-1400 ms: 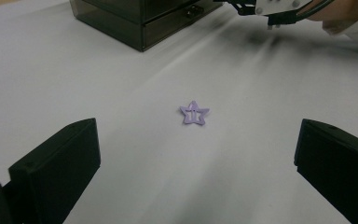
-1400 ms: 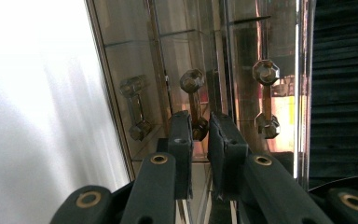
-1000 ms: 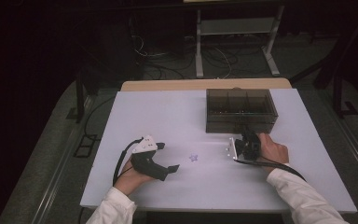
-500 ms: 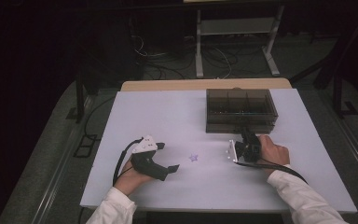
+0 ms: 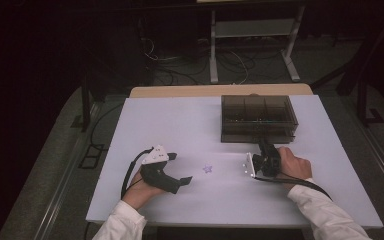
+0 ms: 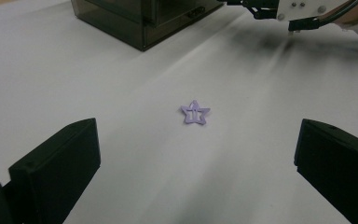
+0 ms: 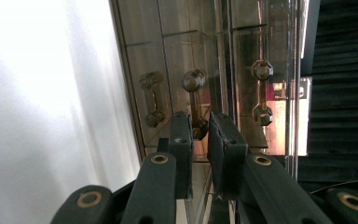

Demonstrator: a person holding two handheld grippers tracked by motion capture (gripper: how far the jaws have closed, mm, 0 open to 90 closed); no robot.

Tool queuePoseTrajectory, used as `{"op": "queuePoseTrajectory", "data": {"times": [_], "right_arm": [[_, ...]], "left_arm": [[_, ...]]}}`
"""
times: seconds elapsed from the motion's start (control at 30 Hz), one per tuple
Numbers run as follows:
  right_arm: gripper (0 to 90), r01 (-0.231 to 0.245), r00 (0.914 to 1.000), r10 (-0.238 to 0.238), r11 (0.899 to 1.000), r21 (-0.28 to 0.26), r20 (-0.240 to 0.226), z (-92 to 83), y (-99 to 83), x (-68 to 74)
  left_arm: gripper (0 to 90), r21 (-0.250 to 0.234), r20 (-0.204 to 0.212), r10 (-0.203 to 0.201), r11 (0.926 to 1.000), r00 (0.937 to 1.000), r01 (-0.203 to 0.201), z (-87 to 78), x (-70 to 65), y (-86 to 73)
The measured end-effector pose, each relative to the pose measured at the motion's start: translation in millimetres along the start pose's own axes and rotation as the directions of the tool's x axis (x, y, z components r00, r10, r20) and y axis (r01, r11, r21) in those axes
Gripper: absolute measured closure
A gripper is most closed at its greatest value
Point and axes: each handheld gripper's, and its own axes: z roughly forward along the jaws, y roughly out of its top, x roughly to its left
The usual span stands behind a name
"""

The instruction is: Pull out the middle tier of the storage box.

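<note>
A small purple star-shaped hair clip (image 5: 208,169) lies flat on the white table (image 5: 180,120), midway between the two hands. In the left gripper view the clip (image 6: 195,114) sits just ahead of my left gripper (image 6: 198,140), whose jaws stand wide open and empty. My left gripper (image 5: 180,168) rests on the table. A dark see-through drawer box (image 5: 257,118) stands at the back right. My right gripper (image 5: 265,150) is at its front face. There my right gripper (image 7: 199,126) has its jaws nearly together around a drawer handle (image 7: 196,100).
The drawer box (image 7: 191,56) has more handles (image 7: 262,93) either side of the gripped one. Its corner (image 6: 140,23) shows far off in the left gripper view, with the right gripper (image 6: 279,9) beside it. Dark floor, cables and a stand (image 5: 252,45) lie beyond the table.
</note>
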Motion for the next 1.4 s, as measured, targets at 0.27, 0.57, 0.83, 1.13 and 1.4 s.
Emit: {"op": "queuePoseTrajectory", "data": {"times": [0.27, 0.57, 0.83, 1.13, 1.4], "right_arm": [[79.1, 0.006, 1.0000, -0.006, 1.000, -0.005, -0.002, -4.8, -0.7, 0.6], [79.0, 0.005, 1.0000, -0.005, 1.000, -0.008, -0.005, -9.9, -0.7, 1.9], [79.0, -0.004, 1.0000, 0.004, 1.000, -0.013, -0.004, -15.7, -0.9, 3.9], [78.2, 0.005, 1.0000, -0.005, 1.000, -0.017, -0.004, -17.7, -1.0, 4.5], [69.1, 0.008, 0.9999, -0.009, 1.000, -0.024, -0.005, -22.2, -1.6, 5.7]], "left_arm": [[0.0, 0.000, 0.000, 0.002, 1.0000, 1.0000, -0.002, 0.0, 0.0, 0.1], [0.0, -0.002, -0.001, 0.005, 1.0000, 1.0000, -0.005, -0.8, 0.3, 0.2], [0.0, -0.001, -0.001, 0.004, 1.0000, 1.0000, -0.004, -0.6, 0.2, 0.2], [0.0, 0.000, -0.001, 0.004, 1.0000, 1.0000, -0.004, -0.7, -0.1, 0.2], [0.0, -0.002, -0.002, 0.002, 1.0000, 1.0000, -0.002, -0.8, 0.2, 0.1]]}}
